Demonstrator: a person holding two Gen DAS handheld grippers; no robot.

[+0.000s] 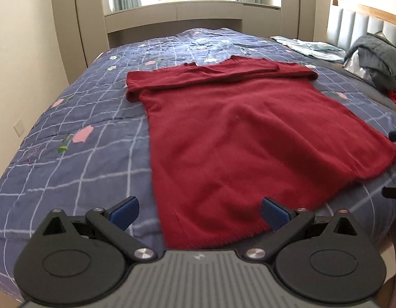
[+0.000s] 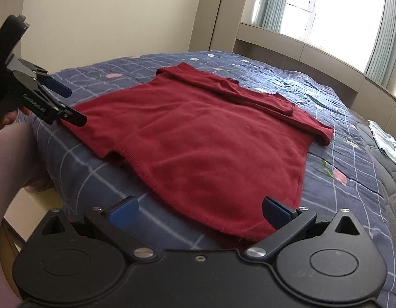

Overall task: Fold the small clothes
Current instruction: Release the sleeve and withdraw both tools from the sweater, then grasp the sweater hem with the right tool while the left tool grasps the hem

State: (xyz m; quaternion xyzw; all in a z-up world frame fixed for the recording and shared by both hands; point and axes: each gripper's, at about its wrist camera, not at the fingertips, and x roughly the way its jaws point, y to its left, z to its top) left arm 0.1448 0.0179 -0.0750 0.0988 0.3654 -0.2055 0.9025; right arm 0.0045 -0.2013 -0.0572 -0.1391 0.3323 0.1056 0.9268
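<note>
A dark red knit sweater [image 1: 244, 128] [image 2: 198, 138] lies flat on the blue checked bedspread [image 1: 69, 128] [image 2: 339, 118], its sleeves folded across the far end. My left gripper [image 1: 199, 211] is open just above the near hem, at the sweater's left corner. It also shows at the left of the right wrist view, where the left gripper [image 2: 69, 104] hovers by that corner with nothing between its fingers. The right gripper [image 2: 199, 211] is open over the hem's other corner, with cloth lying between its blue pads [image 2: 275, 209] but not pinched.
A grey garment [image 1: 375, 51] and pale patterned fabric [image 1: 311, 47] lie at the far right by the padded headboard [image 1: 365, 23]. Something small and red [image 1: 395, 97] sits beside them. The person's sleeve [image 2: 8, 159] is at the bed's near edge.
</note>
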